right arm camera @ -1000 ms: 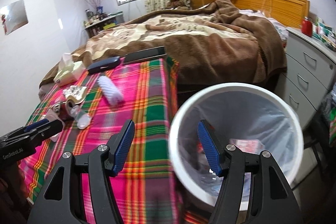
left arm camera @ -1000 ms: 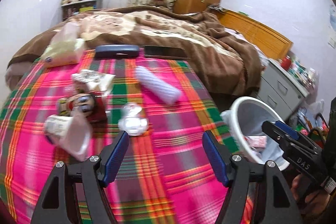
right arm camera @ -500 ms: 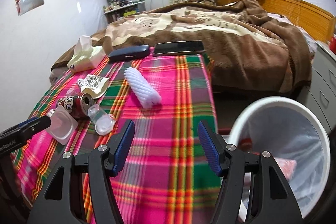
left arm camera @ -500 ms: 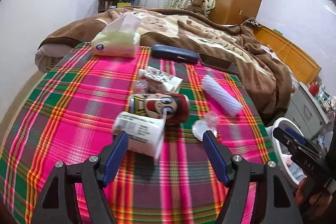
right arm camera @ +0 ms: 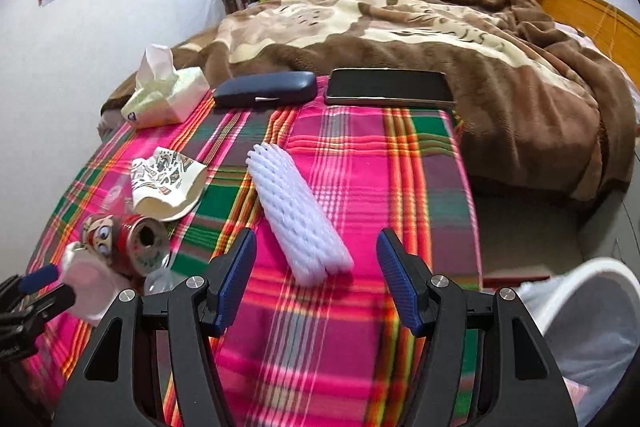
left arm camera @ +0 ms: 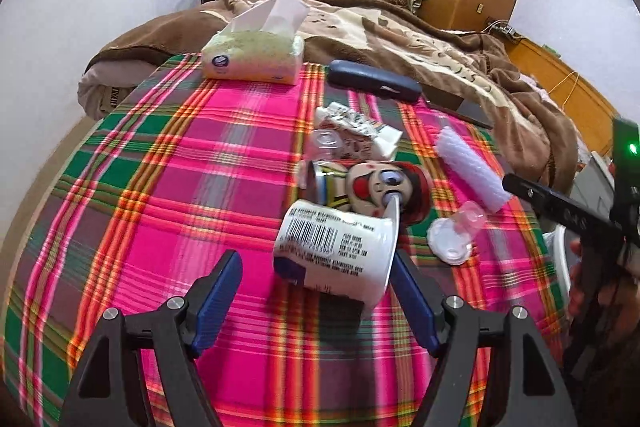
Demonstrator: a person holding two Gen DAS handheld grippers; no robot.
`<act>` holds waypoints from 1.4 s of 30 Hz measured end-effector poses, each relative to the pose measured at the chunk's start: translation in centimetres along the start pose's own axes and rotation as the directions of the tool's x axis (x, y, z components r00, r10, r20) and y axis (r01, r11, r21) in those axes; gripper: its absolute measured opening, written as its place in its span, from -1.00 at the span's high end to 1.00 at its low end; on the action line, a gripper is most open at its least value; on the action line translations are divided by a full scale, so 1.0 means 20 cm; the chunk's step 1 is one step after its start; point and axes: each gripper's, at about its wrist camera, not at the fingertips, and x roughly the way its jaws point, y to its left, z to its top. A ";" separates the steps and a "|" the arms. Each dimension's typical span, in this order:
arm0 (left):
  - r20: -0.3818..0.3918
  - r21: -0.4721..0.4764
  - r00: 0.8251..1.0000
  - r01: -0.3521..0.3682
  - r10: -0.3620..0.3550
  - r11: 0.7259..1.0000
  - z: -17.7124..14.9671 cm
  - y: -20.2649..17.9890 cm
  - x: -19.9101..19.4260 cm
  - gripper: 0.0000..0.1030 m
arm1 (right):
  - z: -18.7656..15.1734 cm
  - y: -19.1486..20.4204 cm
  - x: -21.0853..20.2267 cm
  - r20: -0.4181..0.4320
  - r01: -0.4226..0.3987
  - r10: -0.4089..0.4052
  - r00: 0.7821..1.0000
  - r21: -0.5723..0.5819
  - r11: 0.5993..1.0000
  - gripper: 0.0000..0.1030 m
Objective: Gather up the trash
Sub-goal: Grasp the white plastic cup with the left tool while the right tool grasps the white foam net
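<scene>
A white plastic cup with a barcode lies on its side on the plaid cloth. My left gripper stands open around its base; the right pad is close to its rim, the left pad well apart. Behind the cup lie a red cartoon can, a crumpled paper wrapper and a clear lid. My right gripper is open, with the near end of a white foam net sleeve just ahead between its fingers. The can and wrapper show to its left.
At the cloth's far edge lie a tissue pack, a dark glasses case and a black tablet. A white lined bin stands off the table's right side. A bed with a brown blanket lies behind.
Both grippers have swung left, away from the bin and over the table. The left one closed in on the white cup; the right one came up to the foam sleeve.
</scene>
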 end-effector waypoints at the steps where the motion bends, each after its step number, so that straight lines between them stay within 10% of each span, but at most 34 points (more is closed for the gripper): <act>1: -0.002 -0.005 1.000 -0.006 0.006 1.000 0.00 0.02 0.00 -0.45 | 0.01 0.01 0.02 -0.009 -0.003 0.003 1.000 -0.003 1.000 -0.24; 12: -0.002 -0.070 0.999 -0.051 0.051 0.996 0.00 0.26 -0.03 -0.45 | 0.03 0.02 0.13 -0.075 -0.053 0.055 0.996 0.029 0.998 -0.18; 24: 0.022 -0.010 0.989 0.144 -0.144 0.989 -0.05 0.18 -0.07 -0.56 | 0.02 0.06 0.15 -0.082 -0.033 0.033 0.996 -0.003 0.999 0.47; 42: 0.001 -0.030 0.999 0.049 -0.049 0.998 0.01 0.12 0.13 -0.56 | 0.00 0.07 0.12 -0.072 -0.061 0.062 0.996 0.021 0.998 0.48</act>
